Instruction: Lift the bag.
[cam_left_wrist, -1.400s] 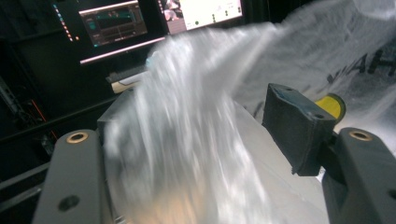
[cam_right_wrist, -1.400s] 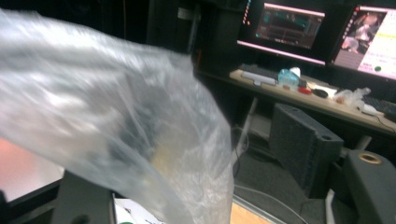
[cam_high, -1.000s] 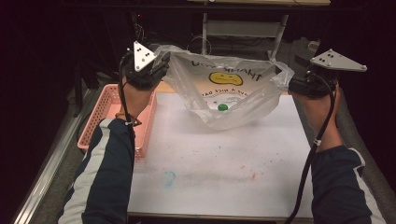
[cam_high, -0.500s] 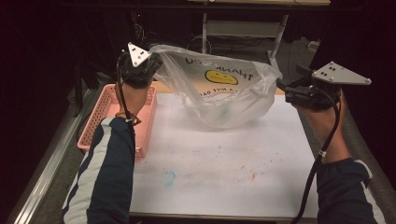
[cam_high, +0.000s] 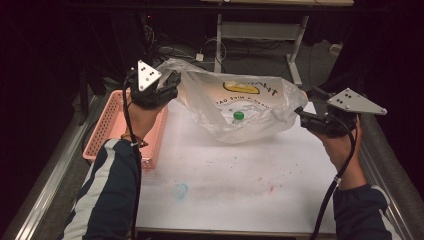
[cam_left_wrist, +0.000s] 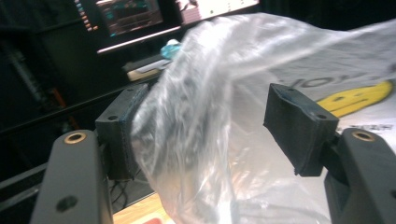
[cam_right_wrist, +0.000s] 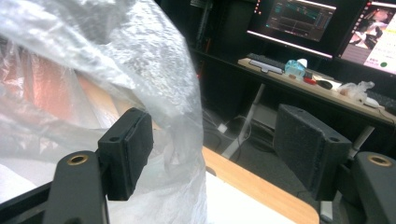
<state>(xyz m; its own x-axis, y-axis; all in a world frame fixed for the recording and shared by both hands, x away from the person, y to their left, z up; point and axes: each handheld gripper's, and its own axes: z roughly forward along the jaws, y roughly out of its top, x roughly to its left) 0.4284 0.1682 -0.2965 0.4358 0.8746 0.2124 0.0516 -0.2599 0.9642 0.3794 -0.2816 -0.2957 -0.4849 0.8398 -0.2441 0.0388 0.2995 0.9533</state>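
At the far middle of the table (cam_high: 240, 175) your clear plastic bag (cam_high: 250, 107) sags with a green-capped bottle (cam_high: 238, 117) inside. Your left claw (cam_left_wrist: 205, 130) has just been opening, and film stays draped between its parted jaws, unpinched. Your right claw (cam_right_wrist: 212, 154) also stands released, the bag's edge brushing one pad. Expect thin, slippery, limp film that collapses. Pinch bunched rim at both corners, and let the bottle's weight hang low.

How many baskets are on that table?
1: a pink basket at the table's left edge, beside the person's left forearm, partly hidden by it.
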